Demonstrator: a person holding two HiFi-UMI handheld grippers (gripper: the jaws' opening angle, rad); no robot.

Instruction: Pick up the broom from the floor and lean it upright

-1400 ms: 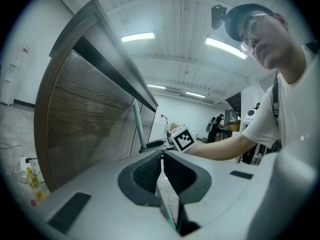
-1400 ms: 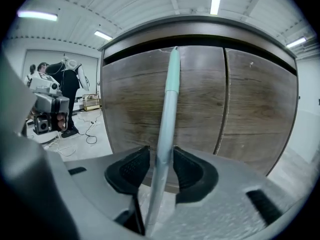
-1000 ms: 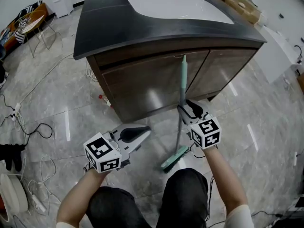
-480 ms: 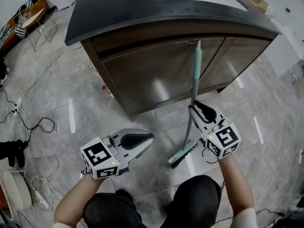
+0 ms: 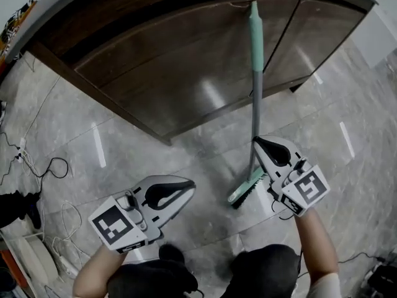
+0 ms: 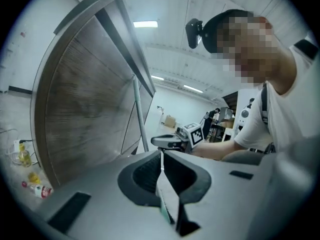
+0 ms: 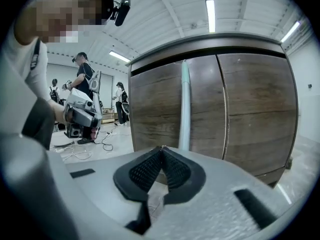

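The broom leans upright against the wooden cabinet, its teal and grey handle resting near the seam between the two doors and its green head on the floor. My right gripper is shut and empty, just right of the handle's lower end. In the right gripper view the handle stands beyond the closed pads, not between them. My left gripper hangs shut and empty over the floor, left of the broom head. From the left gripper view I see the handle and the right gripper past my shut jaws.
The dark wooden cabinet fills the top of the head view. Cables trail over the marble floor at the left. Small bottles lie by the cabinet's foot. Other people stand far off in the room.
The right gripper's jaws, open around the broom handle before, are now shut and clear of it. Both grippers have dropped lower. The broom stays leaning on the cabinet.
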